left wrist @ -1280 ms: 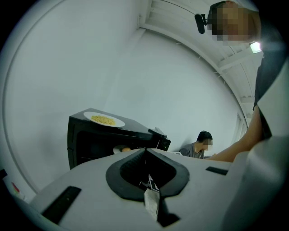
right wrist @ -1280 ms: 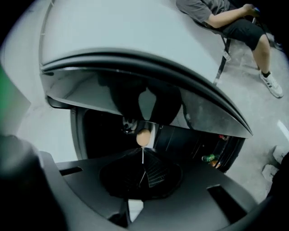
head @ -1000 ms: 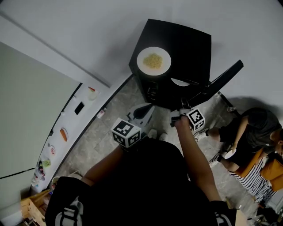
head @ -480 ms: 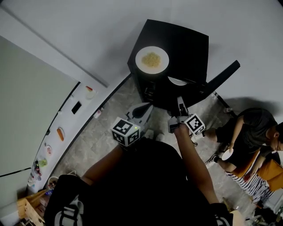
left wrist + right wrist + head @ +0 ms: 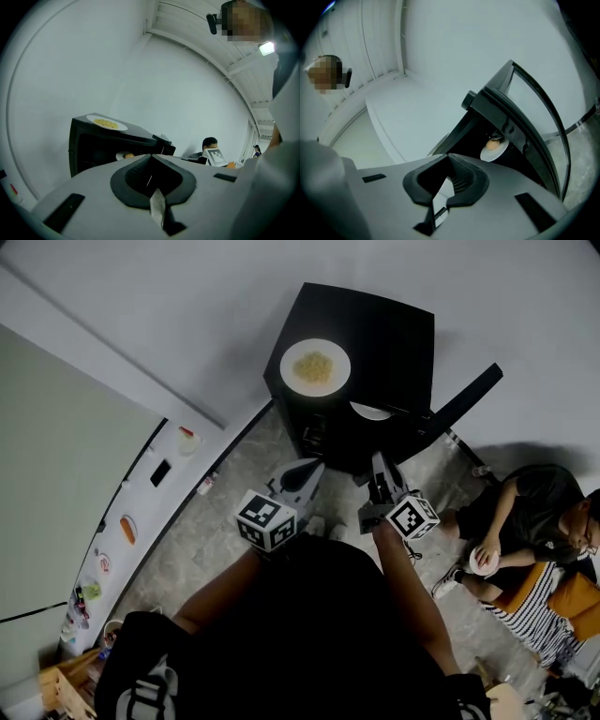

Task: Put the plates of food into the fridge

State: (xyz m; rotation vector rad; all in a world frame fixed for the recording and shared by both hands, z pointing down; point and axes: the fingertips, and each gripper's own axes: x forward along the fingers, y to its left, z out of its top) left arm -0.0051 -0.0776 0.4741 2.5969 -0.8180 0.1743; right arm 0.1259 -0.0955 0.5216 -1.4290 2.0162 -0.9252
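Note:
A white plate of yellow food [image 5: 315, 367] lies on top of the black mini fridge [image 5: 394, 329]; the left gripper view shows this plate [image 5: 107, 123] too. The fridge door [image 5: 459, 401] stands open. On a shelf inside rests a second plate [image 5: 493, 147] with a brownish piece of food. My right gripper [image 5: 379, 460] hovers in front of the opening, jaws together with nothing between them, apart from both plates. To its left, my left gripper [image 5: 305, 470] is shut and empty and points at the fridge's front corner.
A person [image 5: 525, 521] sits on the floor at the right, close to the open door, with a bowl in hand. A white counter [image 5: 141, 512] with small items runs along the left. Grey tiled floor [image 5: 225, 521] lies between counter and fridge.
My right gripper has drawn back from the fridge opening, risen and rolled, so its marker cube now faces up. The left gripper has stayed put. Both plates lie where they were.

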